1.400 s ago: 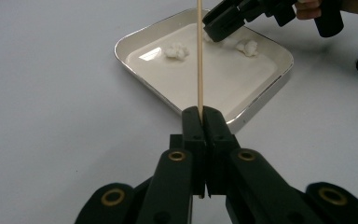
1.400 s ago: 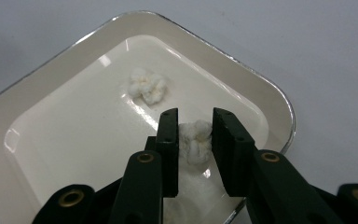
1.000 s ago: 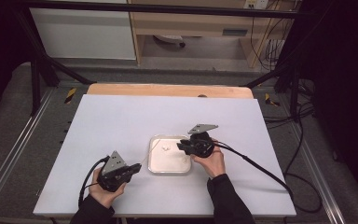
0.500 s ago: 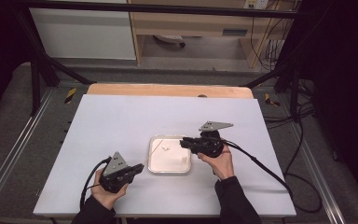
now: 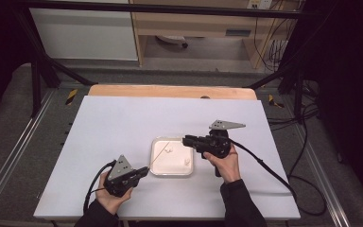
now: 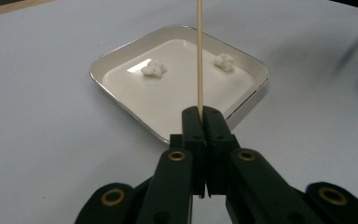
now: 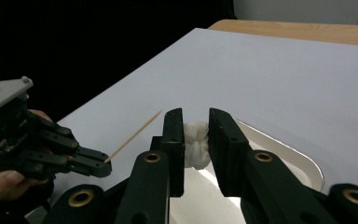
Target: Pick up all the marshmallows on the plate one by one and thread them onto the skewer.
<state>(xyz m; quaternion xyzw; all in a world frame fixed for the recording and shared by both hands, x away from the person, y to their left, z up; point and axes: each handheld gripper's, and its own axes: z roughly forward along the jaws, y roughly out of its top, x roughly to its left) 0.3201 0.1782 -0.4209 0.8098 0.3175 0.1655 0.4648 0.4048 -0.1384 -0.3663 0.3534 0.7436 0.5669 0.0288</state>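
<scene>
Left gripper clamped shut on a thin wooden skewer, pointed out over the white square dish. Farther on, right gripper closed around a white lump, raised above that dish on the table. Two more white pieces left lying in the dish.

A thin wooden skewer, glossy white tray, matt pale table.

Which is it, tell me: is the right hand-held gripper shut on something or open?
Shut on a white marshmallow piece: the right hand-held gripper has its jaws pressed against both sides of it, raised above the white tray.
</scene>
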